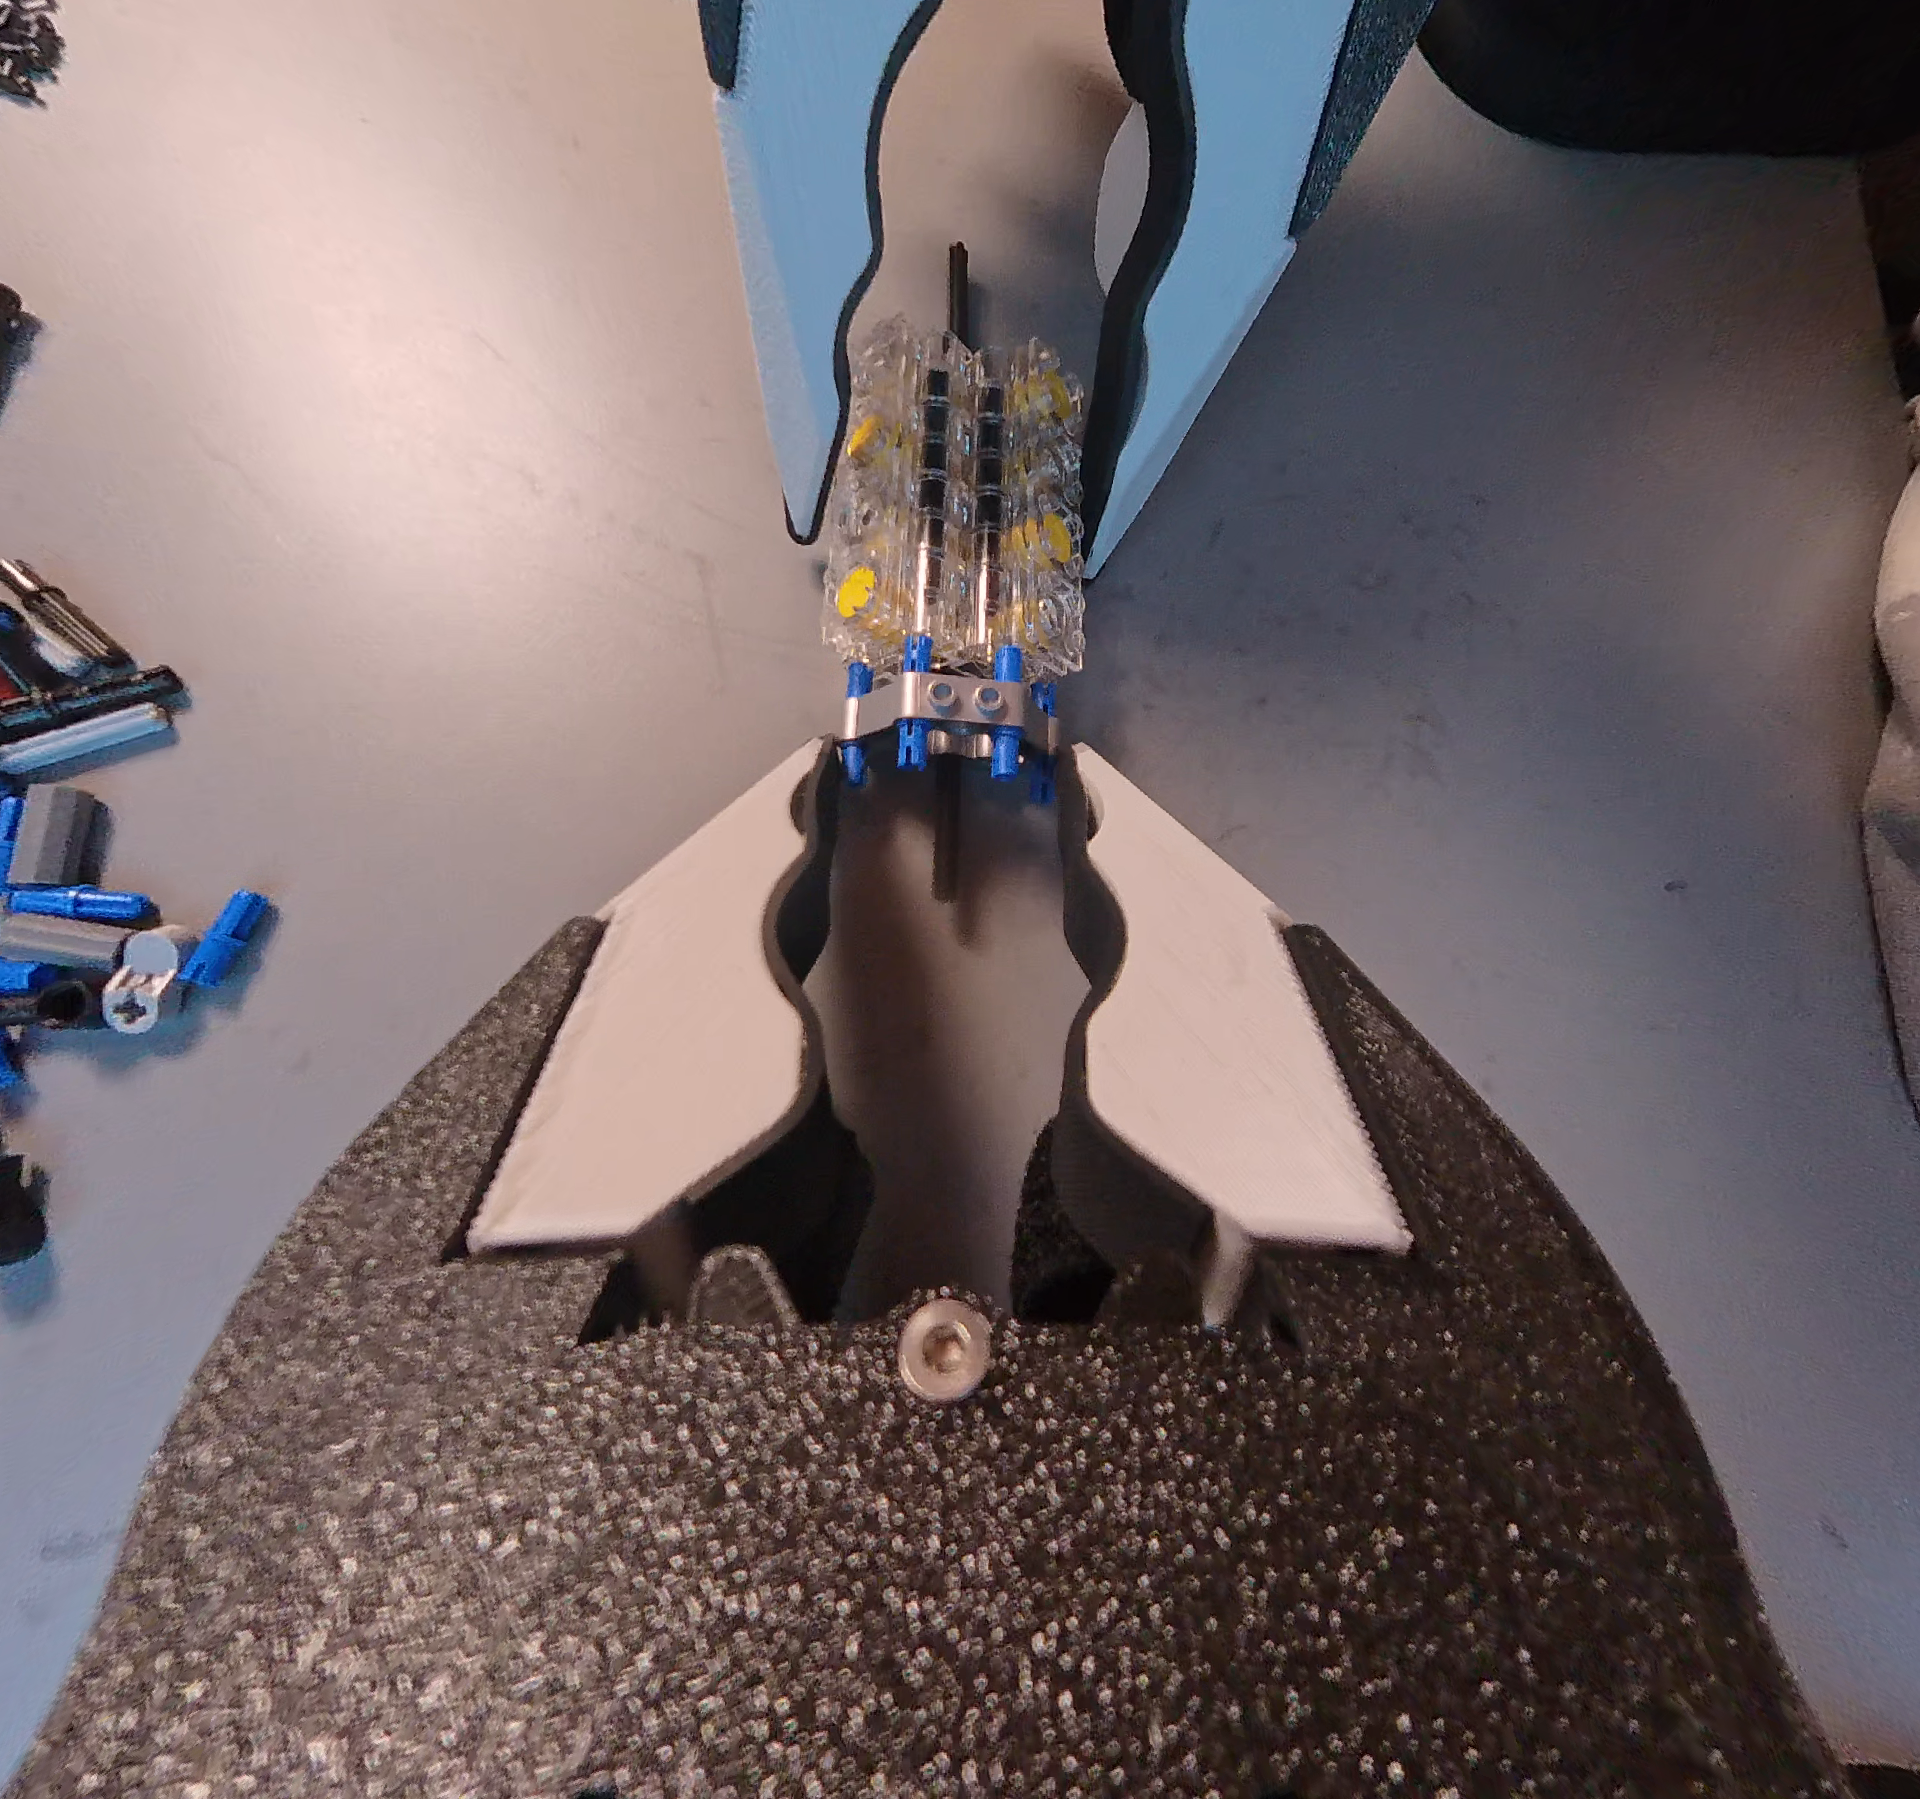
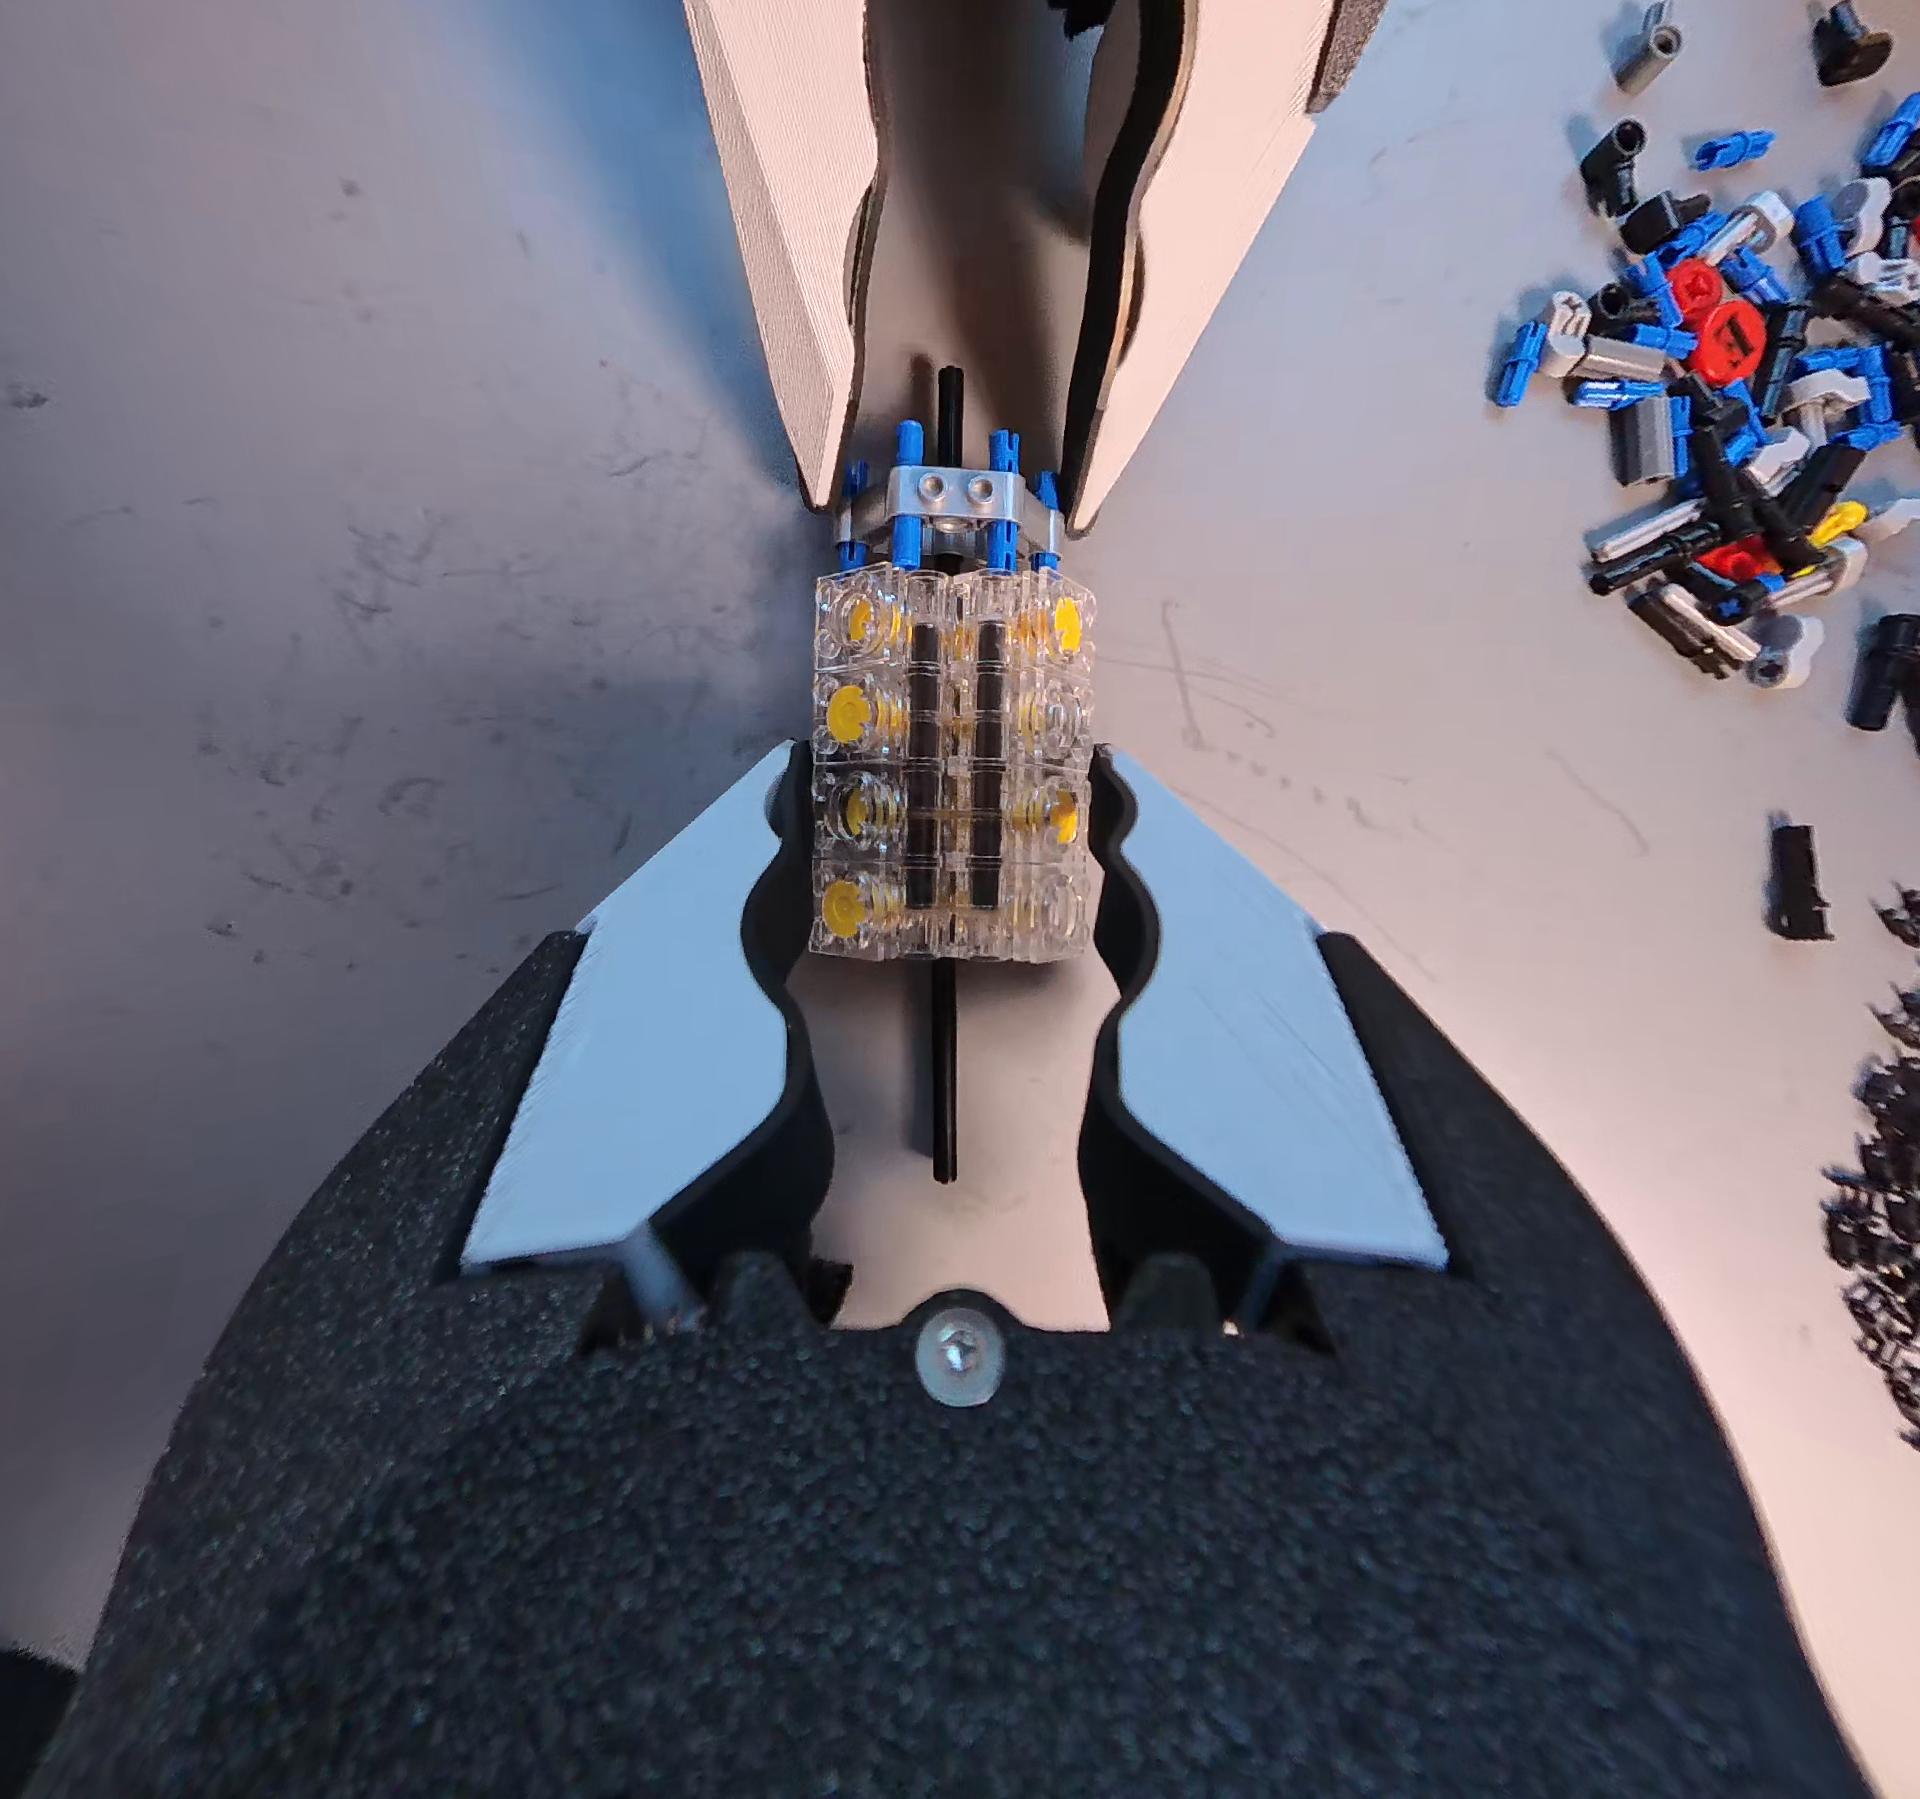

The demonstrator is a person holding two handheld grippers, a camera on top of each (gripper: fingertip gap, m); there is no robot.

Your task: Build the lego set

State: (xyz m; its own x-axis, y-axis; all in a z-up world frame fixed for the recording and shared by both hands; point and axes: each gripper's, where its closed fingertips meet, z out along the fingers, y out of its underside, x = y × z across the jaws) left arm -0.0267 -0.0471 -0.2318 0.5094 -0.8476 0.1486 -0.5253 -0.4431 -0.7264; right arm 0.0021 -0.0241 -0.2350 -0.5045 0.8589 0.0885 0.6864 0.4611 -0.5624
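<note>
The transparent block assembly (image 2: pixel 951 767), studded with yellow discs and threaded by black rods, is being pinched on both flanks between the fingers of the right hand-held gripper (image 2: pixel 948 773), just above the pale tabletop (image 2: pixel 364 606). A thin black axle (image 2: pixel 943 1074) is being shown running back from the block into the gap between those fingers. Just ahead of the block, its far end, a grey connector (image 2: pixel 951 492) ringed with blue pins (image 2: pixel 907 461), is being clamped between the fingertips of the left hand-held gripper (image 1: pixel 948 762), which is being pointed straight at the right one. Well off to the right hand-held gripper's right, a heap of loose blue, black, grey and red parts (image 2: pixel 1745 378) is being left lying on the tabletop. Farther still, beyond the right hand-held gripper in the left wrist view, a dark sleeve (image 1: pixel 1662 14) is being glimpsed.
</note>
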